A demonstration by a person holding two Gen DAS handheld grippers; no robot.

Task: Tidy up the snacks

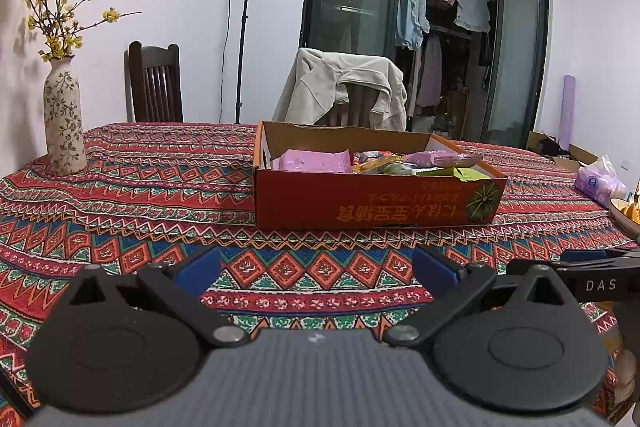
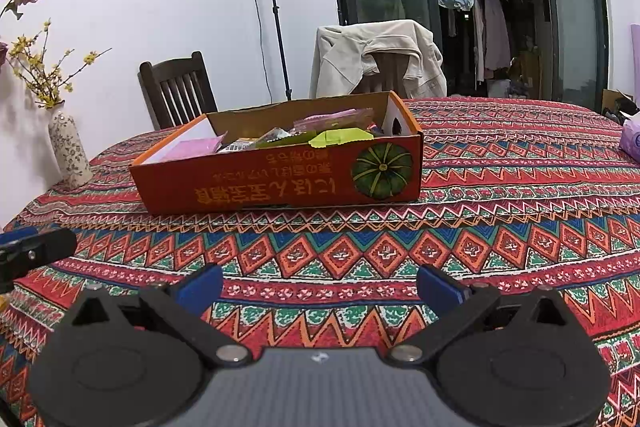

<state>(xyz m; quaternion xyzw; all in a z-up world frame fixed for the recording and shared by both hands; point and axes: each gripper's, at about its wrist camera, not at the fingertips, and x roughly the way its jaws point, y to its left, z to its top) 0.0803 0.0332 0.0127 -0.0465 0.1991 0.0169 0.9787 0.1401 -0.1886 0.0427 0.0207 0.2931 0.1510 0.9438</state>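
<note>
On the patterned tablecloth (image 1: 120,195) sits an orange cardboard box (image 1: 376,203), well ahead of both grippers, with pink and green snack packets (image 1: 316,161) piled inside it. The left gripper (image 1: 316,267) hovers low over the cloth with its jaws spread wide and nothing between them. Beside it, the right gripper (image 2: 320,285) is likewise spread and empty.

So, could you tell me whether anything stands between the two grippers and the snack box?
Nothing visible does: only bare patterned tablecloth lies between the open left gripper, the open right gripper and the orange cardboard snack box.
</note>
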